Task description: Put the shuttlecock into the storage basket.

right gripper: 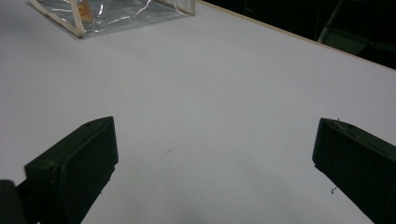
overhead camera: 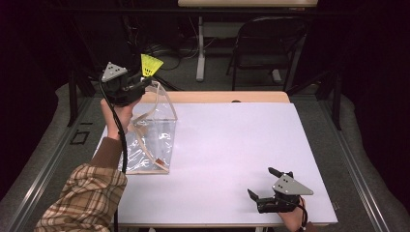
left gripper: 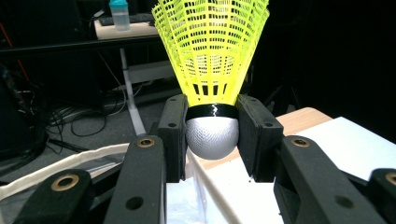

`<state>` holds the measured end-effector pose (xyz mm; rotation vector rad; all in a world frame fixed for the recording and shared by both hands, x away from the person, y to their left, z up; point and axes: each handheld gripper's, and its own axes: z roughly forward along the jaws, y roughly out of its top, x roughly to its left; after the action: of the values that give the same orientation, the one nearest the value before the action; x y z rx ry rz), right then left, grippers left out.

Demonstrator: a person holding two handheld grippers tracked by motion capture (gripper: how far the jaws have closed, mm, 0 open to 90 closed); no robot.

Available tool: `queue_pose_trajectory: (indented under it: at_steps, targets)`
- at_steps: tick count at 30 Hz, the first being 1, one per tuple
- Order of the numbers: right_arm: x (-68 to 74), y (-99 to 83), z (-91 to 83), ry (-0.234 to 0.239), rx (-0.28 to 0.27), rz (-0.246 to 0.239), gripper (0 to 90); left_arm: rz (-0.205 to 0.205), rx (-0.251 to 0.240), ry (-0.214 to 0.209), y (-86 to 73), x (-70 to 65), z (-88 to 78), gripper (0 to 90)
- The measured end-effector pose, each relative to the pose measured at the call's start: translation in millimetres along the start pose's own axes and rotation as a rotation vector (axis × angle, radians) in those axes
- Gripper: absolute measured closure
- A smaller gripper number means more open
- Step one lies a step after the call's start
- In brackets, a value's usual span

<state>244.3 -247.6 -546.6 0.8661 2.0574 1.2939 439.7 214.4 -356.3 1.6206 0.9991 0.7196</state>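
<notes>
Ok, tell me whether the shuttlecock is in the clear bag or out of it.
Out. The left tongs grip the shuttlecock by its white cork, skirt up, held above the clear bag on the table.

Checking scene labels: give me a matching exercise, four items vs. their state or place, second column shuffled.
Column one:
1. shuttlecock
2. clear bag
3. left gripper
4. right gripper

Column two:
A. jaws wide apart, low over the white table, nothing between them
B. yellow skirt, white rounded base
C. raised above the bag, shut on the rounded base
D. standing on the table's left part

Pairs: 1-B, 2-D, 3-C, 4-A
</notes>
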Motion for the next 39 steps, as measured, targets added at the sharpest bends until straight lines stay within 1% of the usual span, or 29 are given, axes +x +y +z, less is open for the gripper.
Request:
queue_pose_trajectory:
  at_steps: [4,5,9,11,14,22,32,37,39]
  targets:
    - [0.0,-0.1,-0.8,-0.005,-0.003,-0.002,0.0,-0.016,0.008,0.004,-5.5,5.2,1.0,65.2]
    - [-0.2,-0.2,-0.9,-0.004,-0.002,0.001,0.0,-0.013,0.010,0.006,-6.3,5.8,1.0,65.2]
    - [-0.4,-0.4,-1.0,-0.006,-0.001,0.003,0.0,-0.024,0.002,0.010,-8.5,8.1,0.2,65.2]
    - [0.1,-0.1,-1.0,-0.005,-0.003,0.000,0.0,-0.019,0.005,0.013,-9.2,8.6,-1.1,65.2]
    - [0.0,-0.2,-0.3,-0.001,-0.002,-0.001,0.0,-0.022,0.007,0.019,-11.2,11.2,-2.3,65.2]
    - [-0.6,-0.5,-0.8,-0.003,-0.001,0.004,0.0,-0.047,0.022,0.027,-22.5,19.4,1.0,65.2]
    - [-0.4,-0.4,-0.6,-0.003,-0.001,0.003,0.0,-0.056,0.032,0.026,-28.6,23.9,1.3,65.2]
    - [-0.6,-0.1,-1.6,-0.006,-0.002,0.001,0.0,-0.064,0.026,0.027,-31.4,24.5,2.2,65.1]
    - [-0.5,0.0,-1.4,-0.007,0.000,0.005,0.0,-0.060,0.029,0.026,-33.0,24.4,2.0,65.1]
